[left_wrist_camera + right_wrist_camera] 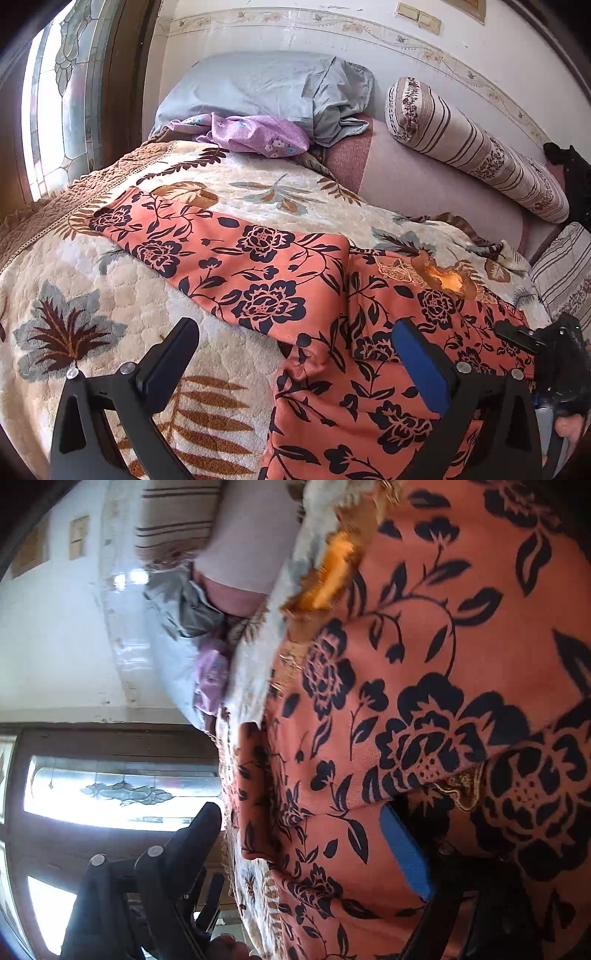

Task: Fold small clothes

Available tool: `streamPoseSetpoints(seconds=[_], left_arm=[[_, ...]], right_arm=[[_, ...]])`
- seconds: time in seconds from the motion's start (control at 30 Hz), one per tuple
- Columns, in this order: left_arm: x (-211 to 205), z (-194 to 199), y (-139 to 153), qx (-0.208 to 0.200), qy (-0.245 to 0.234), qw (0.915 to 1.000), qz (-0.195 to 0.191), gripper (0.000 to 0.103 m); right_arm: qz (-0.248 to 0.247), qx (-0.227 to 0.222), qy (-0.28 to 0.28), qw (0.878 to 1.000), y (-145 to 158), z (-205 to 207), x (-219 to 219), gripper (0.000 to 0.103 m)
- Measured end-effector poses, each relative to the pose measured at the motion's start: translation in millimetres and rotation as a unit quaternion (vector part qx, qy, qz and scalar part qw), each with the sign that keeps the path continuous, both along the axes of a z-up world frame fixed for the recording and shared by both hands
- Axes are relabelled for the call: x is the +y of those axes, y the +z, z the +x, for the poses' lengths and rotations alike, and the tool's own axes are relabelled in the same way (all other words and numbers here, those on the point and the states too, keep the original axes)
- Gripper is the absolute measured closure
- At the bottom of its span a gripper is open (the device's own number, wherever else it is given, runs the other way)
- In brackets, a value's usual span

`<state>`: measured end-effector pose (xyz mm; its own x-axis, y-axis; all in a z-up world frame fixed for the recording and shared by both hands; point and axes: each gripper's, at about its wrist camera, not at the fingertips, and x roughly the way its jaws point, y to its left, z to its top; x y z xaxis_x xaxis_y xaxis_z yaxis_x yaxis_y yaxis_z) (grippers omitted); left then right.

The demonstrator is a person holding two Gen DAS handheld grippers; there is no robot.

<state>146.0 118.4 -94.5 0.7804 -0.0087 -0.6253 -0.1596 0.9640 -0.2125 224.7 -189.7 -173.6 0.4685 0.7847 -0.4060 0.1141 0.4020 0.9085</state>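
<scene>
Garment (273, 273): orange w/ dark floral print, long-sleeved by the look, lying spread on the bed over a cream leaf-pattern blanket (92, 295). One sleeve is stretching out flat toward the window side; body is bunching near the lower edge of the left wrist view, w/ a raised crease beside the sleeve seam. Gold-trimmed neckline (443, 277) is showing on the far side.

Left gripper (295, 350) is hovering just above the cloth, fingers wide apart, nothing between them; one finger over bare blanket, blue-padded one over the body.

Right gripper (303, 834) is turned sideways, fingers also apart. Blue-padded finger (404, 853) is sitting against or under a fold of the cloth, other finger off in the air on the window side. No clamp yet; can't tell if the pad is truly under the layer.

Step, my read: early, setting up the first fold, grippers are taking positions at the body edge. Sleeve not yet folded in.

Next move prob. needs: each gripper closing on a single edge, not a bunched wad; flattening that crease first; lifting evenly so the fold line is running straight.

Behind: blue-grey pillow (266, 88), striped bolster (476, 147).
</scene>
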Motion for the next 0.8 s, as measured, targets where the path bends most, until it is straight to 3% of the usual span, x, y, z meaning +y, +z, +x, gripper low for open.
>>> streamPoseSetpoints(seconds=[0.13, 0.23, 0.3, 0.4, 0.47, 0.6, 0.7, 0.8], left_arm=[[-5.4, 0.1, -1.0, 0.009, -0.032, 0.9990, -0.030, 0.000], [-11.8, -2.8, 1.7, 0.019, -0.080, 0.9922, -0.094, 0.000], [-17.2, 1.5, 4.8, 0.033, -0.118, 0.9789, -0.163, 0.000], [-25.7, 24.9, 3.3, 0.070, -0.134, 0.9525, -0.264, 0.000], [-35.6, 45.1, -1.6, 0.095, -0.133, 0.9398, -0.300, 0.000], [-52.5, 81.6, -19.6, 0.149, -0.101, 0.9526, -0.245, 0.000], [-55.0, 96.8, -46.7, 0.201, -0.083, 0.9432, -0.251, 0.007], [-55.6, 101.4, -59.3, 0.210, -0.053, 0.9501, -0.225, 0.012]], right_arm=[[-0.053, -0.051, 0.004, 0.997, 34.6, -19.5, -25.2, 0.012], [-0.105, -0.084, -0.012, 0.991, 47.7, -40.3, -51.6, 0.012], [-0.121, -0.086, -0.019, 0.989, 43.0, -53.3, -68.0, 0.012], [-0.105, -0.071, -0.030, 0.992, 28.3, -66.3, -95.4, 0.012], [-0.086, -0.068, -0.042, 0.993, 19.1, -70.8, -105.6, 0.012], [-0.059, -0.078, -0.045, 0.994, 11.6, -73.9, -115.1, 0.012], [-0.048, -0.085, -0.037, 0.995, 9.8, -71.8, -116.1, 0.012], [-0.035, -0.085, -0.036, 0.995, 8.6, -70.1, -118.6, 0.012]])
